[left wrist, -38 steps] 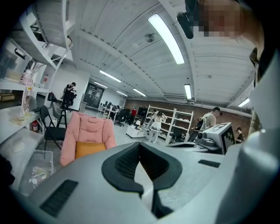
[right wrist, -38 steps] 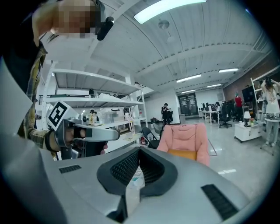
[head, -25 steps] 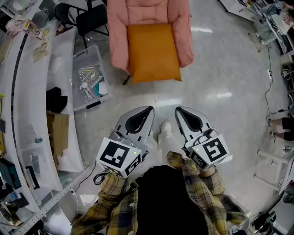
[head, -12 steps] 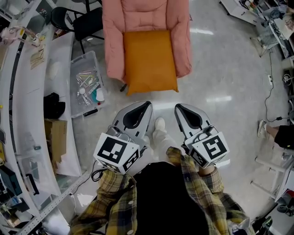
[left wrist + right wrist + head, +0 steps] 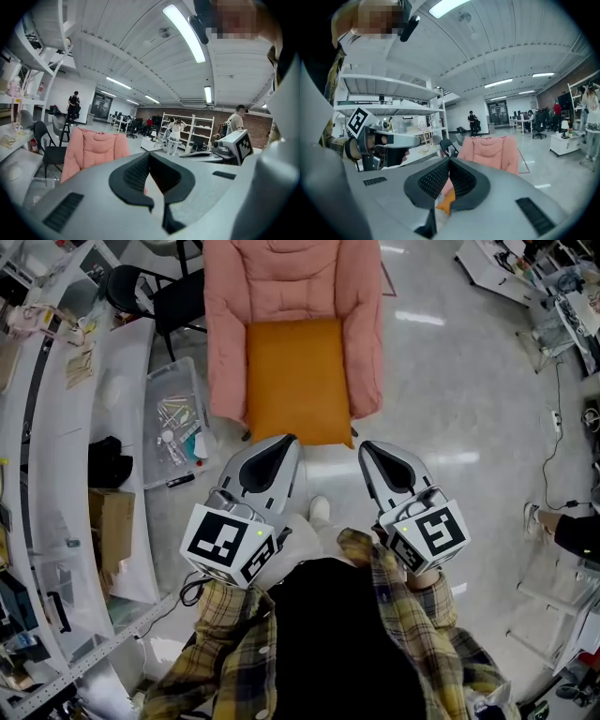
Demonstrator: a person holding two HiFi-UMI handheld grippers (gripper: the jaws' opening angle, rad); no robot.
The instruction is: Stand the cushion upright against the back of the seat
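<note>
An orange cushion (image 5: 298,379) lies flat on the seat of a pink padded armchair (image 5: 292,282), its front edge hanging over the seat's front. My left gripper (image 5: 288,441) is shut and empty, its tip just short of the cushion's front left corner. The right gripper (image 5: 367,446) is also shut and empty, level with the left, near the cushion's front right corner. In the left gripper view the pink armchair (image 5: 93,149) stands ahead past the shut left gripper (image 5: 150,157). In the right gripper view a sliver of orange cushion (image 5: 446,202) shows below the right gripper (image 5: 449,161).
A clear plastic bin (image 5: 176,418) with small items sits on the floor left of the chair. A black chair (image 5: 169,296) stands behind it. Long white benches (image 5: 56,456) run along the left. Cables and equipment (image 5: 562,324) line the right side. People stand far off (image 5: 74,104).
Both grippers and the person have moved forward toward the armchair; the cushion now lies just beyond the gripper tips. Both stay shut.
</note>
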